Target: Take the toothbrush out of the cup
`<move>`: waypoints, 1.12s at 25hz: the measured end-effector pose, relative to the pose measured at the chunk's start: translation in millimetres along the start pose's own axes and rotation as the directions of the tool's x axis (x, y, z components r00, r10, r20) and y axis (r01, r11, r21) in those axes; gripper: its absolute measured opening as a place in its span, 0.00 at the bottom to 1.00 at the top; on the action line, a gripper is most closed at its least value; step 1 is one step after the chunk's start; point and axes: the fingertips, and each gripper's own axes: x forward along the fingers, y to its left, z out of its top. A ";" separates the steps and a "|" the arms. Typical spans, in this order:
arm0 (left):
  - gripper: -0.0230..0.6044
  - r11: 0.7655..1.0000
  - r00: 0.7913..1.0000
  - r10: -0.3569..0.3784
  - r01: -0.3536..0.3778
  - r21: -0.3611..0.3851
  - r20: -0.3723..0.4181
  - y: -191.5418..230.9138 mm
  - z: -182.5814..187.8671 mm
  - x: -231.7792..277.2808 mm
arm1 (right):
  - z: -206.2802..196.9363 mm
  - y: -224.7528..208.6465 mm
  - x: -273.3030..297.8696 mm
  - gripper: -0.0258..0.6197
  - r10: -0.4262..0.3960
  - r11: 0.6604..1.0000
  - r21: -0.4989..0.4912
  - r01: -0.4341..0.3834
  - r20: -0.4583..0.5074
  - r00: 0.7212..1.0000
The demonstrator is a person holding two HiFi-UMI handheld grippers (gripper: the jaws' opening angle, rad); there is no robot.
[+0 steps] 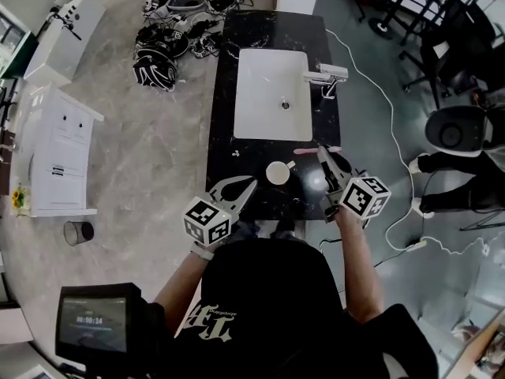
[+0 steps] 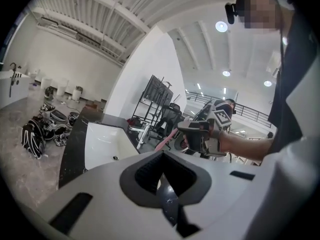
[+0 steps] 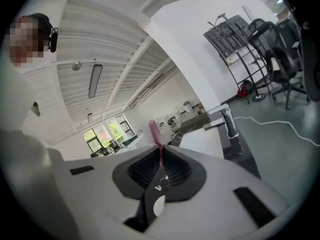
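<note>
A white cup [image 1: 278,172] stands on the black counter [image 1: 237,46], near its front edge, between my two grippers. My right gripper [image 1: 321,152] is shut on a pink toothbrush [image 1: 309,151], which lies level above the counter, right of the cup and out of it. In the right gripper view the toothbrush [image 3: 156,136] sticks up from between the jaws. My left gripper [image 1: 251,183] hovers just left of the cup, jaws together and holding nothing. The left gripper view shows the right gripper [image 2: 200,134] with the toothbrush [image 2: 165,141].
A white sink [image 1: 272,93] is set in the counter behind the cup, with a faucet [image 1: 325,75] on its right. Helmets and gear [image 1: 170,34] lie on the floor at the far left. A cable [image 1: 394,117] and a chair [image 1: 458,129] are to the right.
</note>
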 end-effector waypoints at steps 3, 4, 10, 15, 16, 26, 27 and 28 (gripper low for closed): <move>0.04 1.000 1.000 -0.022 0.022 0.003 -0.004 1.3 -0.4 1.9 | -1.3 -7.8 -4.6 0.05 -0.042 0.999 -0.024 0.042 -0.001 0.999; 0.04 1.000 1.000 -0.027 0.027 0.002 -0.006 2.2 -0.7 2.0 | -3.7 -9.0 -4.8 0.05 -0.055 0.998 -0.033 0.055 -0.005 0.998; 0.04 0.998 0.998 -0.063 0.063 -0.004 -0.022 5.0 -6.8 -1.3 | -17.1 -9.1 -14.1 0.05 -0.130 0.990 -0.060 0.129 -0.005 0.992; 0.04 0.994 0.993 -0.107 0.107 -0.012 -0.047 16.1 -11.7 -11.9 | -28.7 -9.3 -32.7 0.05 -0.226 0.973 -0.033 0.226 0.013 0.974; 0.04 0.993 0.991 -0.119 0.118 -0.014 -0.055 17.8 -13.1 -13.2 | -31.8 -9.6 -38.2 0.05 -0.248 0.968 -0.027 0.249 0.016 0.969; 0.04 0.982 0.975 -0.183 0.186 0.015 -0.123 -9.0 -38.6 -20.8 | -76.7 1.4 -90.7 0.05 -0.316 0.949 -0.011 0.316 -0.002 0.949; 0.04 0.983 0.976 -0.182 0.185 0.018 -0.121 -14.1 -38.6 -22.2 | -77.7 3.2 -93.6 0.05 -0.310 0.951 -0.010 0.310 0.000 0.951; 0.04 0.983 0.977 -0.179 0.182 0.020 -0.118 -19.5 -38.8 -24.1 | -78.5 5.7 -96.7 0.05 -0.302 0.953 -0.009 0.302 0.002 0.953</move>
